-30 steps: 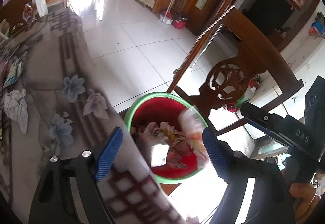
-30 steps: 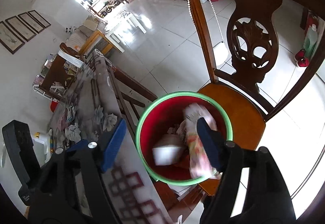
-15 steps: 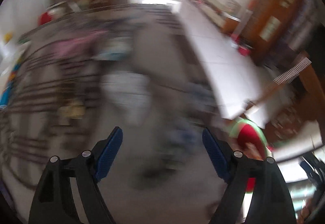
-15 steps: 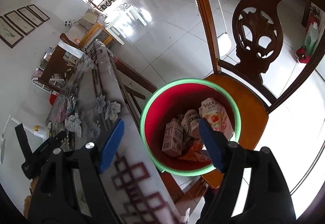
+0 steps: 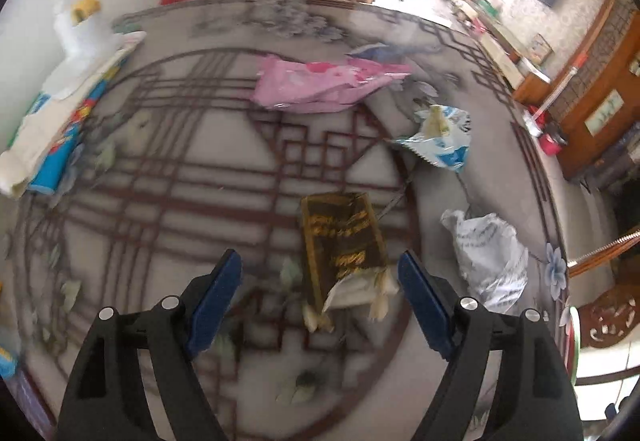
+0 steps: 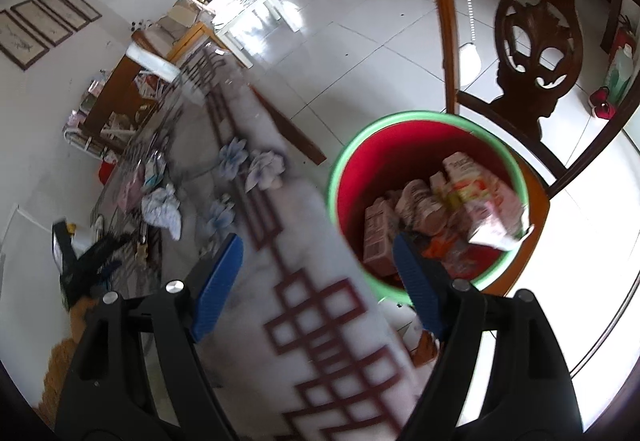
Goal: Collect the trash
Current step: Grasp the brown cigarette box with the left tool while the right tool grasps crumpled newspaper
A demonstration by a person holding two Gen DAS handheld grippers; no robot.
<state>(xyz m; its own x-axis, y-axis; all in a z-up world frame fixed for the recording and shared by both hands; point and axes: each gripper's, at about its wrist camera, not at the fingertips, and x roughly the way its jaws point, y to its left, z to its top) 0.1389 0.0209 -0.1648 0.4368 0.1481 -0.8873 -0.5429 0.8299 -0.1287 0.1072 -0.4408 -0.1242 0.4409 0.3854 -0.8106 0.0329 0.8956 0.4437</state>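
A torn dark-brown foil wrapper with gold lettering (image 5: 344, 245) lies flat on the patterned table (image 5: 200, 177), a crumpled white plastic bag (image 5: 490, 257) near it. Beyond lie a crinkled blue-and-white packet (image 5: 440, 139) and a flattened pink plastic bag (image 5: 320, 83). A red bucket with a green rim (image 6: 348, 165) holds cartons and wrappers.

Table (image 5: 224, 177): pale grey top, dark red-brown lattice lines, blue-grey flower prints at the edge. Wrappers: dark brown with gold lettering (image 5: 344, 241) at centre, pink (image 5: 316, 83) at 12, white-and-blue (image 5: 442, 139) at 2, white crumpled bag (image 5: 490, 257) at 3. Bin (image 6: 424, 197): red inside, green rim. Chair (image 6: 536, 53): dark carved wood. Both grippers: black frames, blue pads (image 5: 218, 291).
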